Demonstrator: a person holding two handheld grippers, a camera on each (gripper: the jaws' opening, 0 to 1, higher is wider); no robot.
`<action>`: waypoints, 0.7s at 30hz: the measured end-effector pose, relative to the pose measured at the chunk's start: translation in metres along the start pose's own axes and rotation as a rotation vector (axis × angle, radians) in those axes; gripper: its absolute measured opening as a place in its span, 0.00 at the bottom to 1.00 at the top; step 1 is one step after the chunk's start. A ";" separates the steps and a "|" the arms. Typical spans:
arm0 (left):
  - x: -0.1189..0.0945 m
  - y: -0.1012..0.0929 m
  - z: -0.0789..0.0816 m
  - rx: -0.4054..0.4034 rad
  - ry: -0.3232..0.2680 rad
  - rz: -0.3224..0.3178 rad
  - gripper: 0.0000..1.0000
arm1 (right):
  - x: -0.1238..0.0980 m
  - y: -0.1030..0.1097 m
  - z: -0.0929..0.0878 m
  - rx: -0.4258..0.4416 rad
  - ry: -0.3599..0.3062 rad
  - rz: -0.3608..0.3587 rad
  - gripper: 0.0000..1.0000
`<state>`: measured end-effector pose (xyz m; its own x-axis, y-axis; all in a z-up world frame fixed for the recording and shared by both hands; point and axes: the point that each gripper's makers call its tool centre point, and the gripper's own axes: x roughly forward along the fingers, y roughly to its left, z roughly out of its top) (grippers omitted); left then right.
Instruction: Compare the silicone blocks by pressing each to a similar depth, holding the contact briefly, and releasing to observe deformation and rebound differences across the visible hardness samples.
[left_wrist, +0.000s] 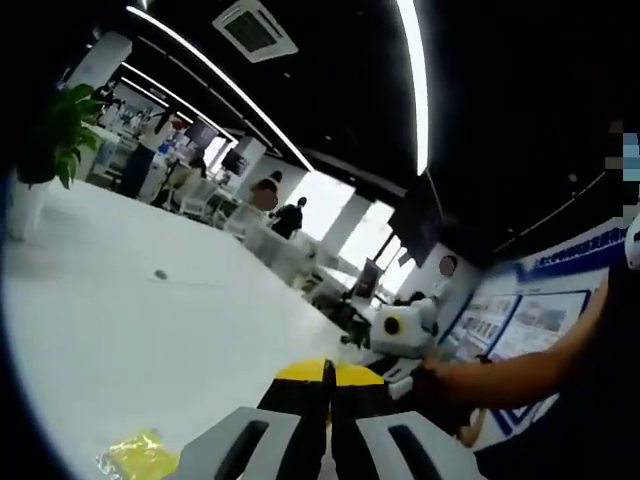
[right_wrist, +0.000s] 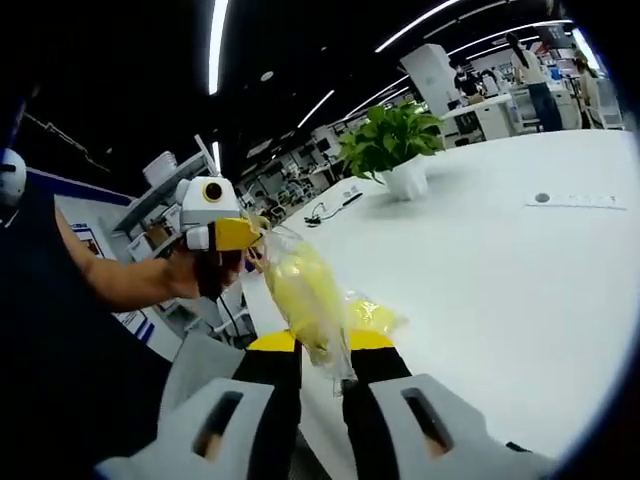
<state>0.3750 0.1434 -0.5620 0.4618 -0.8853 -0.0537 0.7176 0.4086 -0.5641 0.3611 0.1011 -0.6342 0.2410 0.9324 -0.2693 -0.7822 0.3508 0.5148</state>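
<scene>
Yellow blocks in a clear plastic bag (right_wrist: 305, 295), held up off the white table (right_wrist: 500, 260), stretched between both grippers. Right gripper (right_wrist: 322, 365) clenched on the lower end of the bag, jaws pinching the plastic between them. Other gripper (right_wrist: 222, 235) at the left of the right gripper view, gripping the top end, with a person's hand (right_wrist: 190, 275) and arm behind it. In the left gripper view, left gripper (left_wrist: 328, 395) with jaws pressed together, black and yellow tips touching; cannot tell what sits between them. Another yellow bag (left_wrist: 135, 455) lying on the table (left_wrist: 130, 320), low and left. Green plant (right_wrist: 395, 140) in a white pot, far back on the table.
</scene>
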 end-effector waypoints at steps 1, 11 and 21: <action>0.001 -0.001 0.001 -0.002 -0.003 -0.002 0.00 | 0.000 0.000 0.000 0.003 -0.003 -0.001 0.11; 0.013 -0.009 0.009 -0.034 -0.036 -0.022 0.00 | 0.000 -0.004 -0.002 0.042 -0.094 -0.031 0.25; 0.024 -0.007 0.000 -0.031 -0.005 -0.034 0.00 | -0.006 -0.027 0.005 -0.066 -0.247 -0.162 0.79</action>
<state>0.3814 0.1192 -0.5594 0.4398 -0.8976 -0.0301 0.7164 0.3708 -0.5910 0.3841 0.0865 -0.6427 0.4920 0.8603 -0.1332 -0.7558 0.4980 0.4252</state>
